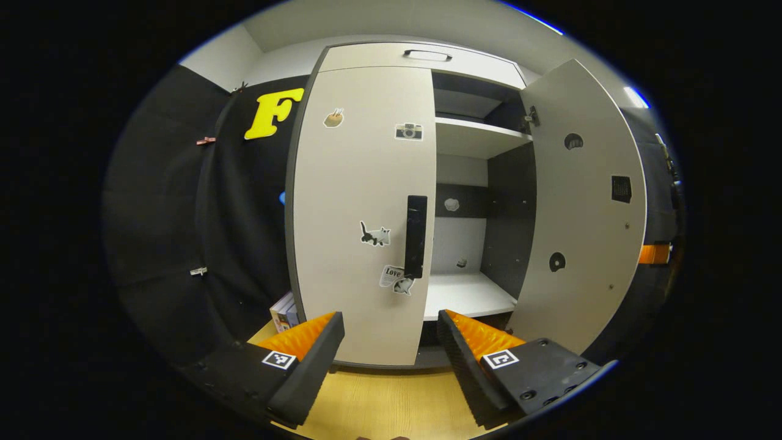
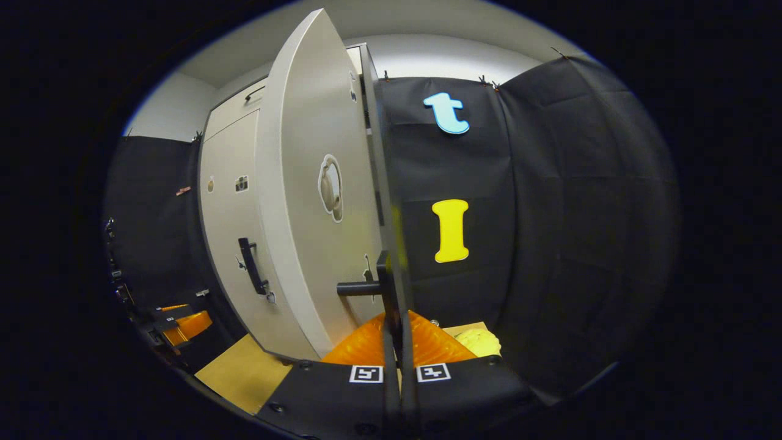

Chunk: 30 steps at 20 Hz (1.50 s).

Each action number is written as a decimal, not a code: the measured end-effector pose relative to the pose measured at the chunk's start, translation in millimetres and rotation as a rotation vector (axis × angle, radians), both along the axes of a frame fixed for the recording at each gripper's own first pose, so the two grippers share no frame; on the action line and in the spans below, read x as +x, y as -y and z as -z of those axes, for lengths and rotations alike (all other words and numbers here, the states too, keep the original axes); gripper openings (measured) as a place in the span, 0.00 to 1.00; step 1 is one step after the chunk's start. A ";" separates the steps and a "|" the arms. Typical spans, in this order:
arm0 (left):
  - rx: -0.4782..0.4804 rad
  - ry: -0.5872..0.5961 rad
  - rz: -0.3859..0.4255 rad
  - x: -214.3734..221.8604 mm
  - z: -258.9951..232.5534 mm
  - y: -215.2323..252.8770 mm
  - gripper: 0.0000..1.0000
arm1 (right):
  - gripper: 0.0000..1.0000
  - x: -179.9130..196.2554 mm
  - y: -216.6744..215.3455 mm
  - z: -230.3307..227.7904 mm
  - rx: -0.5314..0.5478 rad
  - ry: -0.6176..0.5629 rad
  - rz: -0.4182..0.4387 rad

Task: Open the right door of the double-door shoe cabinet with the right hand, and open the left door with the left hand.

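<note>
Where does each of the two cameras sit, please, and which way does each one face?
Left gripper view: rides on the left tool, open, facing the shoe cabinet's front; closed left door with its handle ahead, right door swung open, shelves bare.
Right gripper view: rides on the right tool, shut on the right door's handle, looking along the open door's edge toward the booth wall.
Shared: both doors, the left door's handle, and the left tool, seen far off in the right gripper view.
</note>
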<state>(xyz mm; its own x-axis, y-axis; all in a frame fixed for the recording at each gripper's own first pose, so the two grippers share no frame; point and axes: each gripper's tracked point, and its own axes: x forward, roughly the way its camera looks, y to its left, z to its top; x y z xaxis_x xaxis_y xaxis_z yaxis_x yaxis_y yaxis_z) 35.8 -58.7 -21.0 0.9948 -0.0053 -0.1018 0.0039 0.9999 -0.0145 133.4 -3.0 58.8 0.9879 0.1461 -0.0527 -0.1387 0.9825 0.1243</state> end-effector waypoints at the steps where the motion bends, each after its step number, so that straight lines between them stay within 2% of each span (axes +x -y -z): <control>1: 0.004 0.001 0.005 1.9 -0.9 1.5 0.95 | 0.05 -1.9 -6.5 0.6 0.039 -0.004 -0.023; 2: 0.004 0.001 0.012 3.1 -1.0 5.2 0.95 | 0.11 -0.2 -7.2 -2.6 0.053 0.002 -0.023; 9: -0.004 -0.015 0.021 8.0 0.2 -4.1 0.95 | 0.10 -0.9 0.0 -3.2 0.075 0.024 0.028; 13: -0.013 -0.024 0.025 13.7 2.6 -10.3 0.96 | 0.14 -18.2 1.7 8.6 0.122 -0.003 0.039; 14: -0.013 -0.022 0.026 17.1 2.3 -11.2 0.95 | 0.18 -24.3 6.6 14.1 0.125 -0.018 0.052; 15: -0.008 -0.020 0.024 20.6 1.8 -12.3 0.95 | 0.26 -29.1 11.9 20.1 0.131 -0.037 0.075; 16: -0.002 -0.019 0.020 24.6 1.9 -14.2 0.95 | 0.49 -35.5 20.2 26.0 0.130 -0.044 0.109; 18: 0.014 -0.018 0.015 36.6 0.9 -15.7 0.95 | 0.41 -40.8 38.0 33.5 0.105 -0.041 0.191; 19: 0.021 -0.013 0.015 44.3 -1.2 -14.9 0.95 | 0.46 -43.8 43.7 38.9 0.098 -0.049 0.213; 21: 0.009 0.015 0.036 57.4 -9.3 -9.2 0.95 | 0.81 -53.1 49.9 47.9 0.080 -0.060 0.248; 22: -0.008 0.039 0.051 65.1 -16.5 -4.5 0.95 | 0.94 -55.2 53.3 50.5 0.067 -0.058 0.265; 27: -0.039 0.159 0.066 105.6 -56.1 4.9 0.95 | 0.91 -76.8 68.4 64.7 0.018 -0.036 0.354; 29: -0.033 0.171 0.072 122.8 -62.5 8.1 0.93 | 0.91 -84.4 68.0 70.7 0.009 -0.022 0.378; 30: -0.034 0.176 0.079 130.4 -64.9 10.6 0.95 | 0.92 -87.6 66.9 73.8 0.008 -0.019 0.389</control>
